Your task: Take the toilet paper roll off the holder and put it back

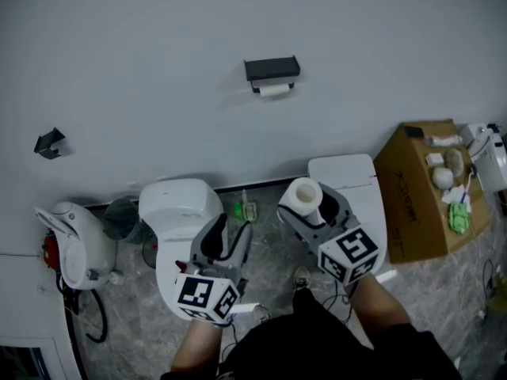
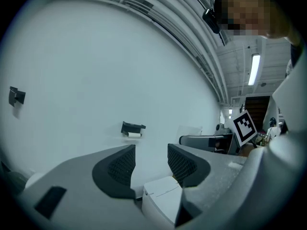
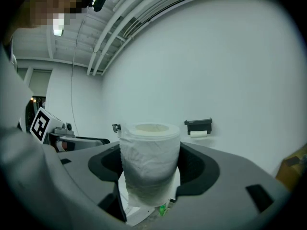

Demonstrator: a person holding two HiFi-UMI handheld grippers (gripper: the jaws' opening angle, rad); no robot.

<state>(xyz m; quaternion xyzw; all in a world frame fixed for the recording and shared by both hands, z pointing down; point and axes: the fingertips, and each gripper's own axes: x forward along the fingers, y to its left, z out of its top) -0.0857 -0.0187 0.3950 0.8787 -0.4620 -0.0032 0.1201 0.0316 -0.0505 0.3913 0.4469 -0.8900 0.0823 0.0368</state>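
A black paper holder (image 1: 272, 68) is fixed to the white wall, with a small white piece of paper (image 1: 274, 89) just under it. My right gripper (image 1: 310, 206) is shut on a white toilet paper roll (image 1: 303, 194), which stands upright between its pads. In the right gripper view the roll (image 3: 149, 159) fills the gap, and the holder (image 3: 198, 124) shows far off to its right. My left gripper (image 1: 230, 234) is open with nothing in it. Past the jaws of the left gripper (image 2: 151, 164), the holder (image 2: 132, 127) is a small, distant shape.
Below the grippers stand two white toilets, one left (image 1: 181, 210) and one right (image 1: 342, 172). A cardboard box (image 1: 412, 200) with small items sits at the right. On the left are a black wall bracket (image 1: 49, 142) and a white appliance (image 1: 75, 248).
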